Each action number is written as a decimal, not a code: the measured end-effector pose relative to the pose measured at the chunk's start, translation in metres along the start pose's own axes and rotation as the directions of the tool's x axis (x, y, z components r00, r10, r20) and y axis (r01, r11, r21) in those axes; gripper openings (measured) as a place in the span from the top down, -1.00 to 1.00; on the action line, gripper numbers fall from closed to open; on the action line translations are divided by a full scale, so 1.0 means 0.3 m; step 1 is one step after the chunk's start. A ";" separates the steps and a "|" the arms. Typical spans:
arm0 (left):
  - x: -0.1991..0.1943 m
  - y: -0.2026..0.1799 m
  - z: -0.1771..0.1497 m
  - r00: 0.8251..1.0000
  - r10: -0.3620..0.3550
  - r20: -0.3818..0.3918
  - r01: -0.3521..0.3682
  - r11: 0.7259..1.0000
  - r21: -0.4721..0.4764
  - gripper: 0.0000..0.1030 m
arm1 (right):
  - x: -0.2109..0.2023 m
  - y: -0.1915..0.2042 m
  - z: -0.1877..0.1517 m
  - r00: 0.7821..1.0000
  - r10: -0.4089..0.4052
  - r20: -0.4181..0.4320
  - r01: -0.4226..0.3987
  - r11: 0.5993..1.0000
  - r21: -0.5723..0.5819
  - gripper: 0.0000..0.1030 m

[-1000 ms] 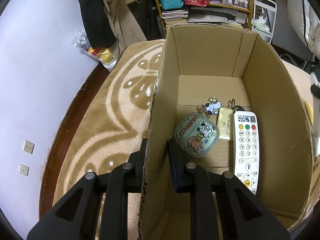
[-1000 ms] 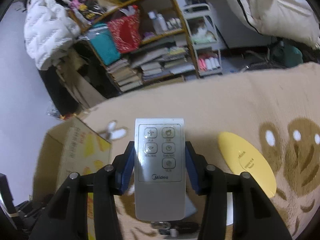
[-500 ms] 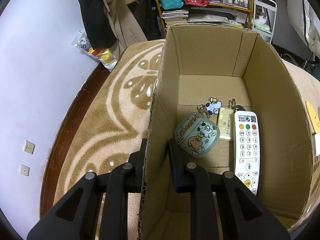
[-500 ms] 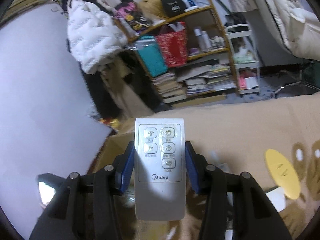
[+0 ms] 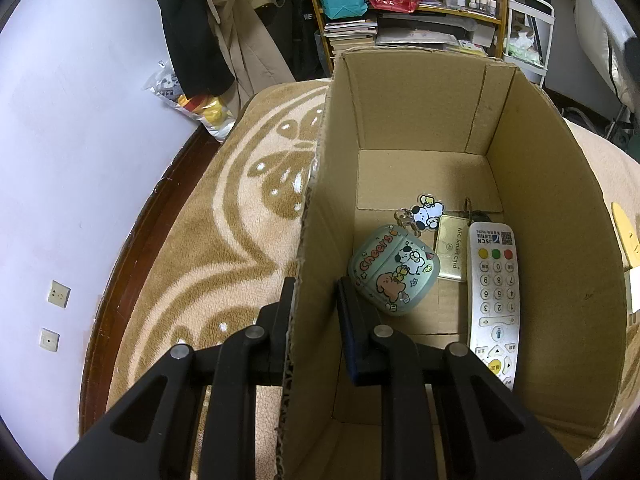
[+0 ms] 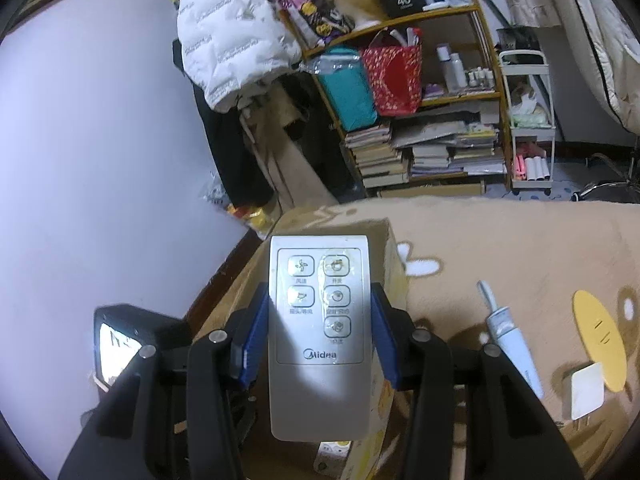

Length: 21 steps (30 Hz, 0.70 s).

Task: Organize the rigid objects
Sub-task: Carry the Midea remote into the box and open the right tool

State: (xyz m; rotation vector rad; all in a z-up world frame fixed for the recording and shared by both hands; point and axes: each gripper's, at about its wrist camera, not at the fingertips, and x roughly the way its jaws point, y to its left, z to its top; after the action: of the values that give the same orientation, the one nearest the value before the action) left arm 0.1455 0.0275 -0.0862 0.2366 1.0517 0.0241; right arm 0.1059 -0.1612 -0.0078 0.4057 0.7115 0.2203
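Midea remote (image 6: 320, 332): stiff, light, smooth plastic slab, likely slippery; clamped mid-length across its long edges by right gripper (image 6: 318, 338), jaws part-open, above cardboard box (image 6: 390, 248). Left gripper (image 5: 316, 312): nearly closed, pinching box wall (image 5: 316, 240). Left view only: box contents, namely cartoon case (image 5: 394, 270), NFC card (image 5: 452, 254), white remote (image 5: 494, 300). Right view only: held remote, yellow oval (image 6: 598, 344) on blanket (image 6: 500, 236)

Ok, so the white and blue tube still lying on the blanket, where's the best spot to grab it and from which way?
Grip the tube across its wider lower body, not the thin tapered tip. It lies flat on the blanket with its tip pointing away, so come down from above with the fingers either side of its long axis. The yellow oval piece lies apart from it, probably leaving room for a finger.
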 end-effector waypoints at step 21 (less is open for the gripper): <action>-0.004 0.011 0.003 1.000 -0.006 -0.004 0.006 1.000 -0.007 0.62 | 0.011 -0.003 -0.006 0.997 -0.077 0.030 0.079 0.996 -0.044 -0.61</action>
State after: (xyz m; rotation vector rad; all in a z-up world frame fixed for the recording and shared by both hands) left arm 0.1458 0.0305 -0.0841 0.2268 1.0564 0.0231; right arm 0.1070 -0.1605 -0.0115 0.3365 0.6920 0.1564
